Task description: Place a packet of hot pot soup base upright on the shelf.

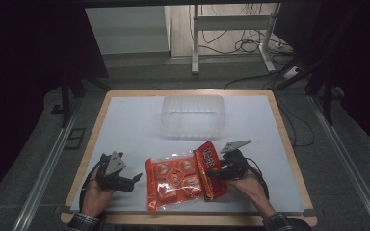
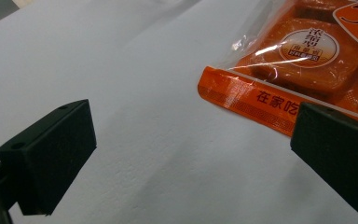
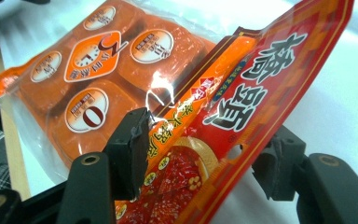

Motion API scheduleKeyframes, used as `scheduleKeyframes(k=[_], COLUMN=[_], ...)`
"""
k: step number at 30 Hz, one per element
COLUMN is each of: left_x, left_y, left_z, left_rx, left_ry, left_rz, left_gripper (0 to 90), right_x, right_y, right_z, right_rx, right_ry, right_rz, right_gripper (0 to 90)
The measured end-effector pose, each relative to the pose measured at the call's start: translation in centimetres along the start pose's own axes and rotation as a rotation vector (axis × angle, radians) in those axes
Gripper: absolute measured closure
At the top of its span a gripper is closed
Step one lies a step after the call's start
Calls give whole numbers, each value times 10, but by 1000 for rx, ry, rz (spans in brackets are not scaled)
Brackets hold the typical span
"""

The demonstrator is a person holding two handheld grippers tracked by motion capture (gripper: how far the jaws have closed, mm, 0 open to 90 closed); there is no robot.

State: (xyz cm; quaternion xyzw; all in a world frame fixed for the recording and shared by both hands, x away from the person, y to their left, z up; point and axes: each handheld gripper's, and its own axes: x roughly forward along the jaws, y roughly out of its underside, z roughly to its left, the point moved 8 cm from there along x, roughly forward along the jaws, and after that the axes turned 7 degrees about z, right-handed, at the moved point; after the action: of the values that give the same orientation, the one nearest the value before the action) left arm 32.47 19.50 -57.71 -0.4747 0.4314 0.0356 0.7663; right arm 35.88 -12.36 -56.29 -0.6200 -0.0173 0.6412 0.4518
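Right gripper (image 1: 215,175): clenched on the red packet (image 1: 208,169); in the right gripper view its jaws press the packet's two faces, and the packet (image 3: 242,116) rises tilted from between them.

Red packet: held at its near half, its left edge lying over the right edge of the orange bag (image 1: 174,183); whether its far end is off the mat cannot be told.

Left gripper (image 1: 136,179): released, jaws wide apart and holding nothing; it rests just left of the orange bag, jaw tips pointing at the bag's left seam. In the left gripper view the seam (image 2: 251,100) lies ahead of the right-hand jaw, apart from it.

Orange bag: flat on the mat (image 1: 125,120), clear film over four round-labelled blocks; it sits between the two grippers, nearer the table's front edge.

Tub (image 1: 192,116): clear plastic, open top, upright, beyond the orange bag and well apart from it; nothing can be seen inside.

Step in hand (judged): the red packet is gripped but not yet carried; the likely aim is to put the packets in the tub.

Next move calls for (judged): lift the red packet clear of the orange bag without dragging it, carry it away from the bag to above the tub's mouth, then let go. The slick, limp film may sag or slip, so the grip should stay firm.

Left gripper's part (judged): placed to close on the orange bag's seam.
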Motion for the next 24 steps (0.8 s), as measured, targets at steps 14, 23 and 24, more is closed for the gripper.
scheduleKeyframes(k=[14,23,24], left_x=[0,-2,-3], left_y=[1,-1,-1], left_z=[-1,2,2], left_rx=[10,3,1], left_ry=[-4,-26,-29], left_rz=[10,-6,-9], left_gripper=[0,0,0], right_x=[11,-1,-3], right_y=[1,-8,-9], right_z=[7,17,18], right_rx=[-36,-51,-57], right_ry=[40,37,38], right_rz=[32,-11,-14], right_gripper=[890,893,893])
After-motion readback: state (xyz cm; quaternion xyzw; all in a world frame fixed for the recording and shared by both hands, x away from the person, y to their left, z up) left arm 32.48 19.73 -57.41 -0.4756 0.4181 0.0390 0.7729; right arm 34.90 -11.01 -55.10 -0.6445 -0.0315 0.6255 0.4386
